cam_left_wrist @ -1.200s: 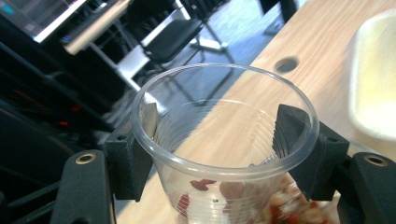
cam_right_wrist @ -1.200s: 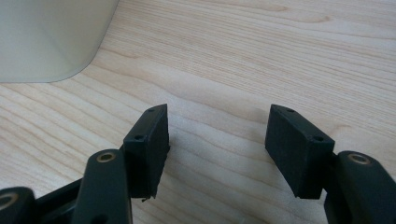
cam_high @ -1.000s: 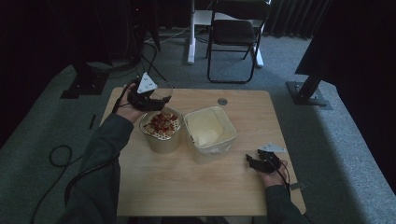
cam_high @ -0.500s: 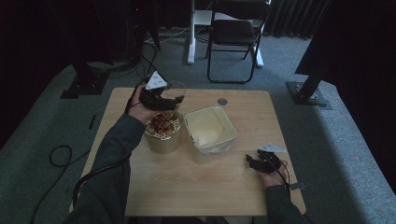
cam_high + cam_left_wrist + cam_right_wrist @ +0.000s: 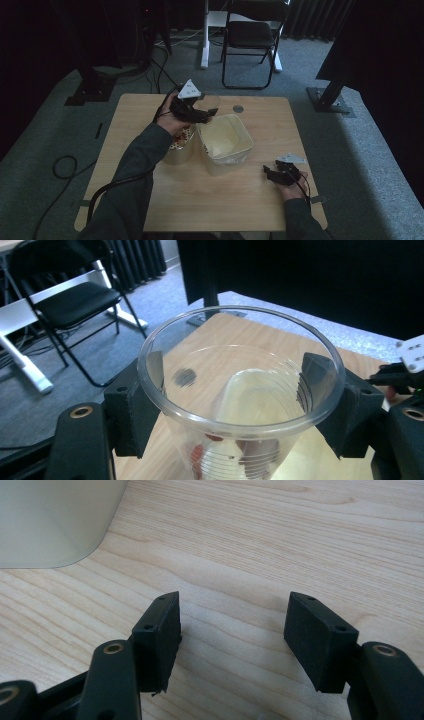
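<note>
My left gripper (image 5: pixel 209 113) holds a clear plastic cup (image 5: pixel 210 100) in the air above the far rim of a cream square container (image 5: pixel 226 143). In the left gripper view the cup (image 5: pixel 240 405) sits upright between the jaws of the left gripper (image 5: pixel 235 385), with a pad on each side of its wall. The jaws have just been opening slightly, with the cup still between them. Reddish shapes show through the cup's bottom; whether they lie inside it I cannot tell. A round tub (image 5: pixel 178 146) of reddish-brown food stands under my left forearm. My right gripper (image 5: pixel 268 173) rests open on the wood, and nothing lies between the jaws of the right gripper (image 5: pixel 232 630).
A small dark disc (image 5: pixel 238 108) lies on the wooden table (image 5: pixel 150 210) near its far edge. A black folding chair (image 5: pixel 250 35) and stand legs are on the carpet beyond the table. The cream container's corner (image 5: pixel 55 520) is near the right gripper.
My left hand has carried the cup rightward, from beside the round tub to over the far edge of the cream container. The right gripper has stayed still.
</note>
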`<action>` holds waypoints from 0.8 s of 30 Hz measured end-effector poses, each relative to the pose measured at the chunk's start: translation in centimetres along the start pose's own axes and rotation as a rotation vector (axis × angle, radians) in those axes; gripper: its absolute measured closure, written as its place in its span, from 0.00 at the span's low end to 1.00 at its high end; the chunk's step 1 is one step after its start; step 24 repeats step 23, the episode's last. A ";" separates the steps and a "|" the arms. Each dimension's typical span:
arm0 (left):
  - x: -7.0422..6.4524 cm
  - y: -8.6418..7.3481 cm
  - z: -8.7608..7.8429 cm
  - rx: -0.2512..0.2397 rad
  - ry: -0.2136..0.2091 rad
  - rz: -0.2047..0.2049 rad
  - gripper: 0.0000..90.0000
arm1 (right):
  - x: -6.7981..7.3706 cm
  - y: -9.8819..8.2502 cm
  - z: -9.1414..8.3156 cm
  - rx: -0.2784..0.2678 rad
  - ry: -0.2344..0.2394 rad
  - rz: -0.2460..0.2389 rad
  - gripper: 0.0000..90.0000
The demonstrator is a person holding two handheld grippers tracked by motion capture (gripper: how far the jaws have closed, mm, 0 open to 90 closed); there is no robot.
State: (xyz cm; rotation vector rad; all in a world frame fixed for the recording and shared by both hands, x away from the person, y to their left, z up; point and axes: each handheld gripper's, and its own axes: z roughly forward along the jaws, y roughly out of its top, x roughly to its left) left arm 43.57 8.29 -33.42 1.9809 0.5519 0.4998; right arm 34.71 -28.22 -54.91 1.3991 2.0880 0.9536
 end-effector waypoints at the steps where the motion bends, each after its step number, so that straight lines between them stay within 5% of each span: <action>1: -0.2 0.1 0.1 0.000 -0.007 0.003 0.31 | 0.0 0.0 0.0 0.000 0.000 0.000 0.43; 6: -1.1 0.5 0.4 -0.005 -0.059 0.032 0.28 | 0.0 0.0 0.0 0.001 0.000 0.001 0.44; 11: -1.1 0.5 0.7 -0.004 -0.099 0.019 0.01 | 0.0 0.0 0.0 0.000 0.000 -0.001 0.44; 24: 0.1 -0.5 -0.1 0.015 -0.038 -0.031 0.02 | 0.0 0.0 0.0 0.000 0.001 -0.002 0.43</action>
